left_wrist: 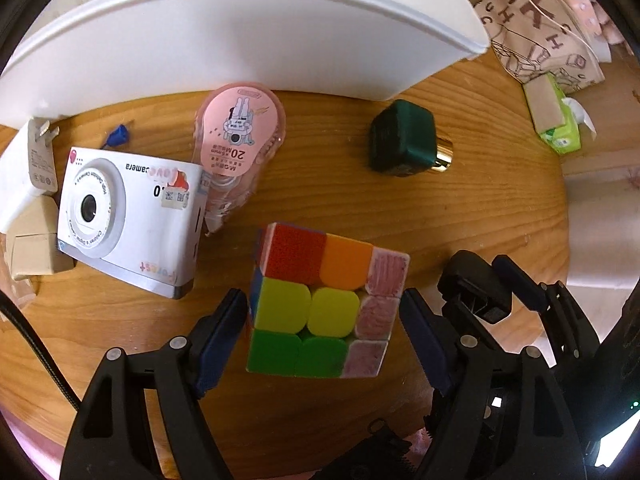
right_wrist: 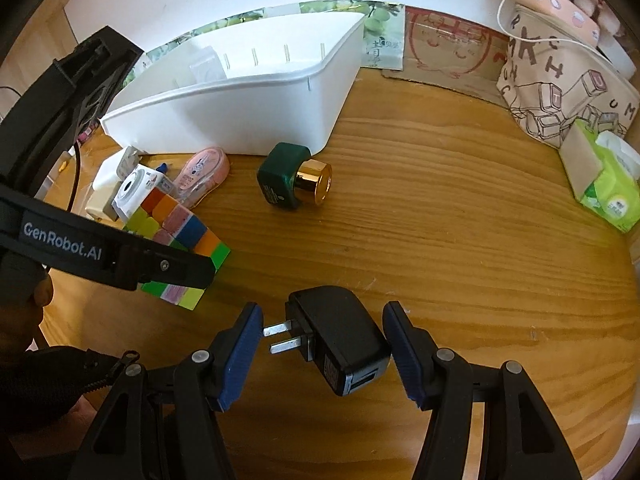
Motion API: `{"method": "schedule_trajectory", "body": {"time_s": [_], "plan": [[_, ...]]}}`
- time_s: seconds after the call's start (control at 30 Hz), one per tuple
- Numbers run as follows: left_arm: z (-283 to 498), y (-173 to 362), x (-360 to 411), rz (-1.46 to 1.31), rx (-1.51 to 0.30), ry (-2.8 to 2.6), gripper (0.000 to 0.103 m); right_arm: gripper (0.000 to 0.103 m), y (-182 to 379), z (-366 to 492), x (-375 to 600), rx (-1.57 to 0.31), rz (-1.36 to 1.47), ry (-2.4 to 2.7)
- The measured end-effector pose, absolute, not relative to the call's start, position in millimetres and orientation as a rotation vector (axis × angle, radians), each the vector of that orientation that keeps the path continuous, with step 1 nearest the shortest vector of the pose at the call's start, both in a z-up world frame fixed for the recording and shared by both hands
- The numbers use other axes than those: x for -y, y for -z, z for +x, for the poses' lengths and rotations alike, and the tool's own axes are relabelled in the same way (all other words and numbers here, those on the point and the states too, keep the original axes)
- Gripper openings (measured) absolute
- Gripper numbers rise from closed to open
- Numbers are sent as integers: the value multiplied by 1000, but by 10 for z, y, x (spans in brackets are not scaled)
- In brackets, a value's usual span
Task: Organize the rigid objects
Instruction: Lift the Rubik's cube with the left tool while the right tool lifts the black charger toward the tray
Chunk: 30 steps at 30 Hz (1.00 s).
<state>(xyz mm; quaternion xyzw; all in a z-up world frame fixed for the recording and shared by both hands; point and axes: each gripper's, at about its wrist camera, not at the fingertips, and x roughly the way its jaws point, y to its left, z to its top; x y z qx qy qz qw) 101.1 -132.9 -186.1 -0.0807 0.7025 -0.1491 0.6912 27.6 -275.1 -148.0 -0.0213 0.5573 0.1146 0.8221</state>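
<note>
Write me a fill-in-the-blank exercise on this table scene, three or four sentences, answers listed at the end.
1. The left gripper has its open fingers on either side of the ______.
2. The black charger between the right gripper's fingers points its two metal ______ toward the left finger.
3. The dark green bottle lying on its side has a ______-coloured cap.
4. Behind the objects on the wooden table stands a large ______ bin.

Missing words: puzzle cube; prongs; gold; white

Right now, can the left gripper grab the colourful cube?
Probably yes. The left gripper is open with a finger on each side of the cube, and nothing sits between them on the wooden table.
</note>
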Motion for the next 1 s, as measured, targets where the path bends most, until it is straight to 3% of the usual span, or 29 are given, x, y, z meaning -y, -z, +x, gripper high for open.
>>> {"method": "schedule_trajectory", "body": {"time_s": [0.2, 1.0], "plan": [[1044, 1901, 1335, -197, -1586, 307, 73, 63, 1467, 304, 2760, -1186, -55, -246], [731, 1637, 801, -347, -1478, 286, 67, 62, 1135, 83, 2531, -1096, -97, -261]]}}
